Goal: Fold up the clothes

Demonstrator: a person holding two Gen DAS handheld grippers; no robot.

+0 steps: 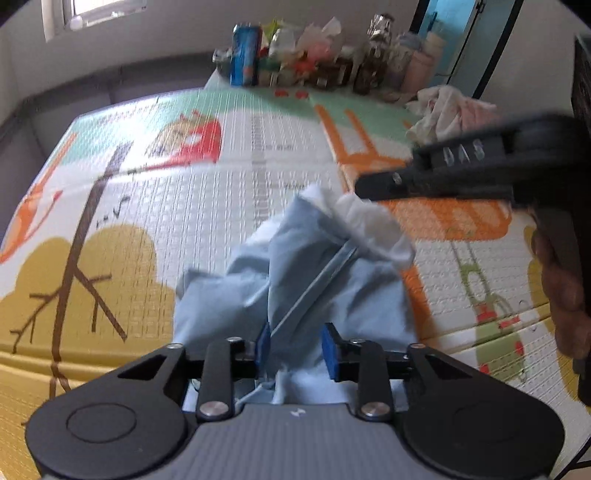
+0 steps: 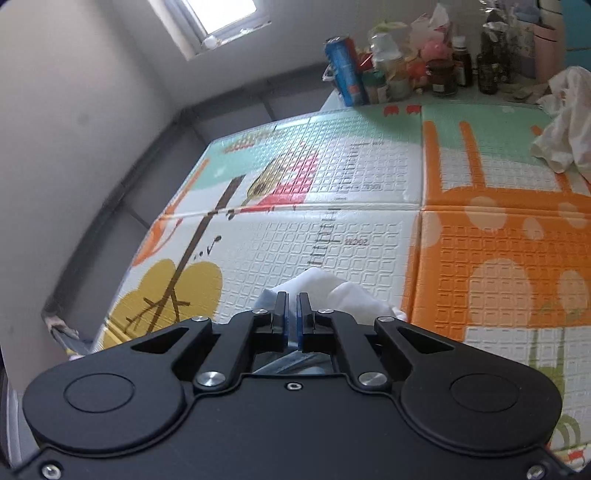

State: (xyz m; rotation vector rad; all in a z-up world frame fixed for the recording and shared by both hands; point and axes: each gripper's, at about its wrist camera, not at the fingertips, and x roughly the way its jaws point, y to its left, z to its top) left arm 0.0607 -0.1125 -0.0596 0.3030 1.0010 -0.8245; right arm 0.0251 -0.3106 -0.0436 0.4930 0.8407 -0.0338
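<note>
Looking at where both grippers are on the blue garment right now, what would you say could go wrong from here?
1. The right gripper pinches only a thin edge of the light blue garment; a tug might pull it free.
2. The left gripper is open around bunched cloth, so closing may grab several layers and spoil the fold.
3. The garment hangs crumpled above the play mat, so it may land creased.

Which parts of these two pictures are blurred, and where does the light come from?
Left wrist view: the right gripper and the far clutter are motion-blurred; the light blue garment is soft. Right wrist view: sharper; daylight enters by the window; the play mat curves from fisheye distortion.
</note>
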